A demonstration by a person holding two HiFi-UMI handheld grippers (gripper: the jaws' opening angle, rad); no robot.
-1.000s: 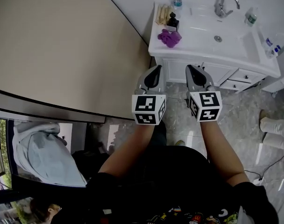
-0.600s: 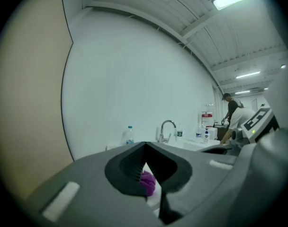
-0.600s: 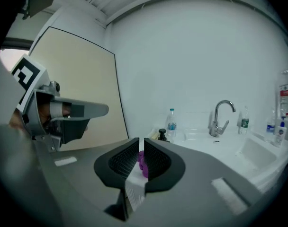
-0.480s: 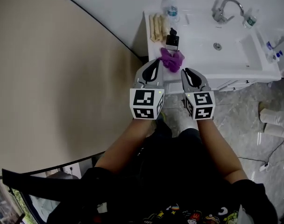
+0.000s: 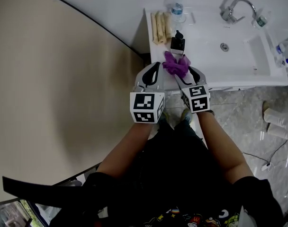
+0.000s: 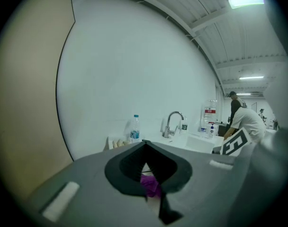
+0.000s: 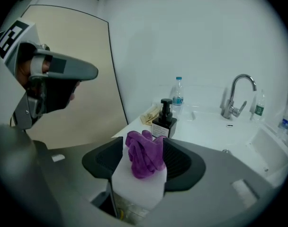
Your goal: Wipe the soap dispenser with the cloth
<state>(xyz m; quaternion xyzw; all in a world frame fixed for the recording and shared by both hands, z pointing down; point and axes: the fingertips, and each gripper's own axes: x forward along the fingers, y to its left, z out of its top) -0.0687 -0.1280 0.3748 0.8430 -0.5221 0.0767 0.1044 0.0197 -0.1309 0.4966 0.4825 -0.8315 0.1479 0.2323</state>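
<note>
Two grippers reach toward a white vanity surface (image 5: 208, 34) against a white wall.

Right gripper (image 5: 184, 71): jaws wide and just been opening. The purple cloth (image 5: 176, 64) sits bunched between them on the front left edge of the surface. In the right gripper view the pads stand on either side of the cloth (image 7: 145, 156) with no visible squeeze. It is not lifted and rests on the white edge.

Left gripper (image 5: 156, 66): jaws together, nothing held. It sits just left of the cloth, off the surface's left front corner. In the left gripper view its tips (image 6: 144, 143) meet, and a bit of purple cloth (image 6: 151, 186) shows through the gap lower down.

Soap dispenser (image 5: 177, 42): dark square bottle with a black pump, upright on the left part of the surface. It is just behind the cloth and neither gripper touches it. It is clear in the right gripper view (image 7: 164, 122).

Beige rolls (image 5: 160, 26) lie behind and left of the dispenser at the surface's left edge. A water bottle (image 5: 176, 4) with a blue cap stands upright near the wall. The faucet (image 5: 238, 8) is further right over the sink basin (image 5: 223, 47). Small bottles (image 5: 282, 48) are at the far right of the surface.

People (image 6: 242, 119) stand in the background of the left gripper view, well away.
</note>
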